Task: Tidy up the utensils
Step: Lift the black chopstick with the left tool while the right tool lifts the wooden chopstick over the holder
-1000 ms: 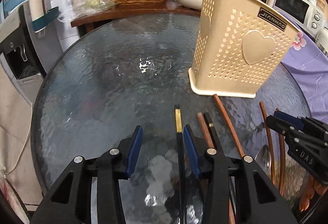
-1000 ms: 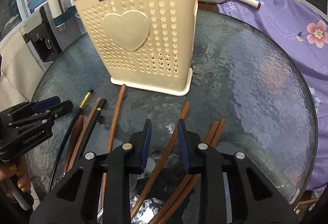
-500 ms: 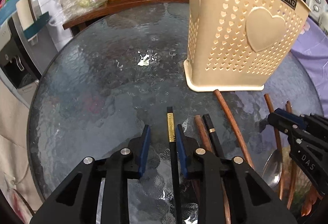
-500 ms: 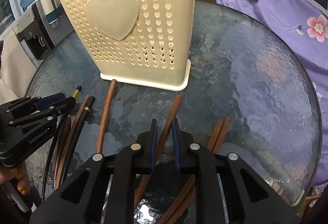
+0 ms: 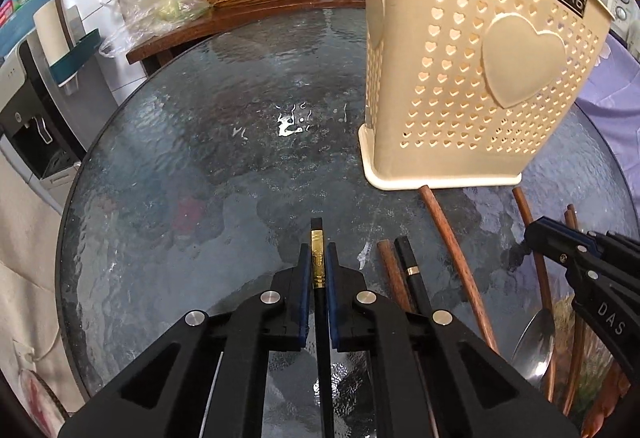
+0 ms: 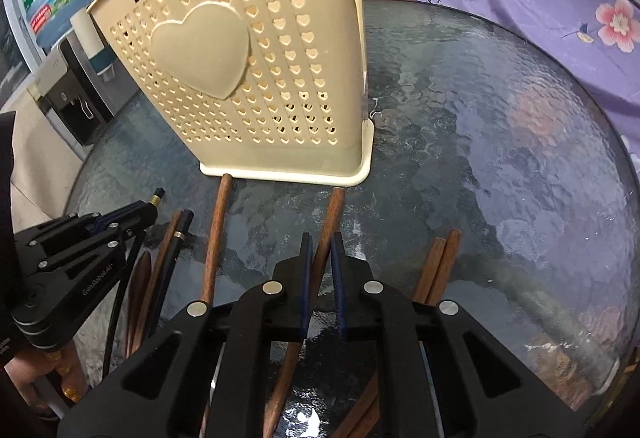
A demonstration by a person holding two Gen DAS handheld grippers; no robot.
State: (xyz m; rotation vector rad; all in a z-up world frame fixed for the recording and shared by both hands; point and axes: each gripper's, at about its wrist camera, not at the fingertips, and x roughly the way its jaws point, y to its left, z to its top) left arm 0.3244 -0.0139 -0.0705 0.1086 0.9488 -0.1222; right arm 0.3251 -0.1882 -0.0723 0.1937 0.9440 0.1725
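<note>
Left gripper (image 5: 318, 258) has just been closing and now pinches the black chopstick (image 5: 319, 302) at its gold band, near the left end of the row of utensils on the round glass table (image 5: 192, 165); the stick's long axis runs straight along the fingers, away from the near edge towards the table's middle. Beside it to the right lie a brown chopstick (image 5: 394, 274), a black one with a thin gold ring (image 5: 412, 274) and a long wooden handle (image 5: 452, 250) whose tip almost touches the cream holder (image 5: 472, 77) standing further back. Right gripper (image 6: 322, 258) has also just been closing, its blue pads narrow around another wooden handle (image 6: 330, 226) that points at the holder's base; this one looks nearer the holder, so it likely has the shorter lift
</note>
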